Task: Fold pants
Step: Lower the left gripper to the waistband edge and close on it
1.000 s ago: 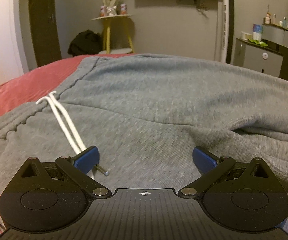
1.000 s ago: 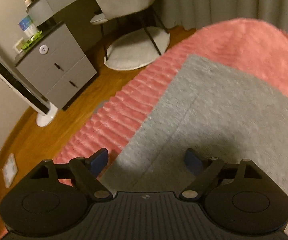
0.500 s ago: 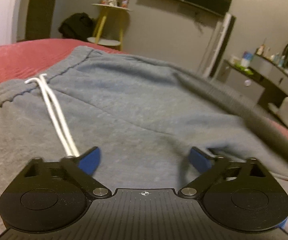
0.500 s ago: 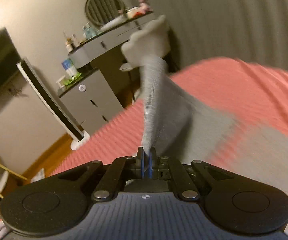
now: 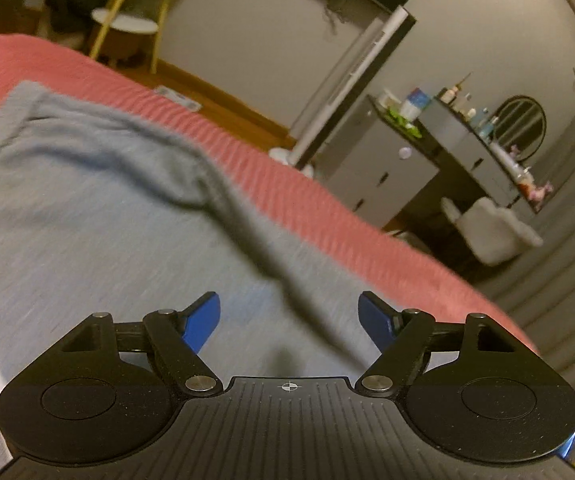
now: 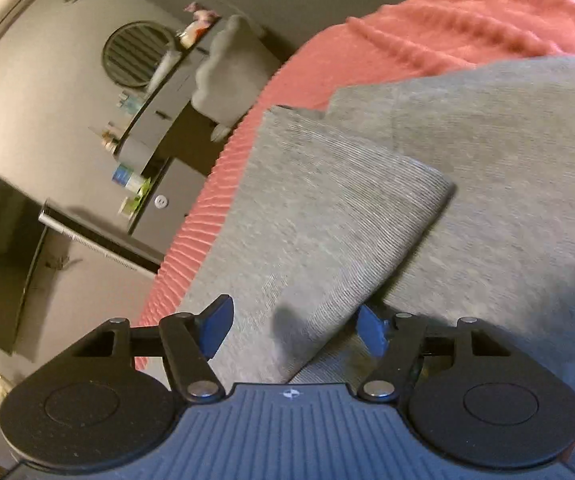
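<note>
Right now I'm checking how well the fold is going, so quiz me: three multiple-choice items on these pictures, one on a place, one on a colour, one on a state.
1. Where does the folded-over flap of the grey knit sweatpants lie?
A. on the floor
B. on top of the rest of the pants
C. on the chair

2. What colour is the ribbed bedspread under the pants?
A. coral red
B. white
C. green

3. How is the right hand-held gripper?
A. clamped on a drawstring
B. jaws apart, pads pressing nothing
C. out of view

Answers:
1 B, the flap's corner rests across more grey fabric.
2 A, red ribbing borders the pants in both views.
3 B, its blue pads stand apart as the jaws are opening, the flap lying loose between them.
</note>
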`<action>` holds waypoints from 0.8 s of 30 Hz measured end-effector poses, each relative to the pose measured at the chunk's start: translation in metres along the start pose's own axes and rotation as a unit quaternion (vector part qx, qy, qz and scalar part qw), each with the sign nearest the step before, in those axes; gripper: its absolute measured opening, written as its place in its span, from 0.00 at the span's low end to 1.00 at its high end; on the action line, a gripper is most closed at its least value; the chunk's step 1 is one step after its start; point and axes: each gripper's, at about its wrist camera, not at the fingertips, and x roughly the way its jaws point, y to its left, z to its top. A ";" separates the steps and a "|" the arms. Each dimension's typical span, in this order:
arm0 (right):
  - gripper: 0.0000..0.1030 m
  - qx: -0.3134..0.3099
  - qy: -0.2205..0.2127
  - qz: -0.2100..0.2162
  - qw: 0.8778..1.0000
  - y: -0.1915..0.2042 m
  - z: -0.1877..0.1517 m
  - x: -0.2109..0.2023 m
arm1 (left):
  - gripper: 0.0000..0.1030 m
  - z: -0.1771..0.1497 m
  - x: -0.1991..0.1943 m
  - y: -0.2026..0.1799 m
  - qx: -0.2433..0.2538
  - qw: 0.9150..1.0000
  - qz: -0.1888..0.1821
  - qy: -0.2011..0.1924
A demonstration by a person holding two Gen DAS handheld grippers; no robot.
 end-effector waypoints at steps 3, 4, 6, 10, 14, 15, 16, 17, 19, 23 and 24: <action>0.23 0.013 0.001 0.016 1.000 -0.004 0.009 0.010 | 0.62 0.027 0.041 0.001 -0.028 0.999 0.007 0.027; 0.23 0.023 0.002 0.017 1.000 -0.009 0.011 0.013 | 0.58 0.033 0.055 0.002 -0.033 0.999 0.016 0.041; 0.23 0.042 0.008 0.022 0.999 -0.015 0.011 0.020 | 0.48 0.038 0.077 0.003 -0.040 0.997 0.032 0.064; 0.32 0.032 0.004 0.035 0.999 -0.014 0.006 0.021 | 0.48 0.049 0.115 0.010 -0.063 0.992 0.041 0.099; 0.31 0.019 -0.008 0.030 0.999 -0.010 0.004 0.022 | 0.09 0.053 0.132 0.024 -0.124 0.981 0.057 0.135; 0.19 0.021 -0.009 0.027 0.999 -0.011 0.005 0.022 | 0.07 0.052 0.126 0.026 -0.130 0.983 0.048 0.122; 0.10 0.025 -0.008 0.023 0.999 -0.013 0.006 0.021 | 0.07 0.051 0.113 0.025 -0.120 0.987 0.043 0.101; 0.05 0.033 -0.001 0.024 0.999 -0.015 0.008 0.021 | 0.07 0.049 0.101 0.020 -0.103 0.990 0.037 0.084; 0.05 0.044 0.004 0.035 0.998 -0.017 0.014 0.009 | 0.07 0.046 0.072 0.006 -0.064 0.996 0.023 0.054; 0.05 0.025 -0.026 0.056 0.998 -0.008 0.037 -0.033 | 0.07 0.024 -0.010 -0.022 0.013 1.000 -0.001 0.008; 0.05 0.024 -0.034 0.060 0.997 -0.007 0.043 -0.046 | 0.07 0.015 -0.031 -0.025 0.025 1.000 -0.006 0.003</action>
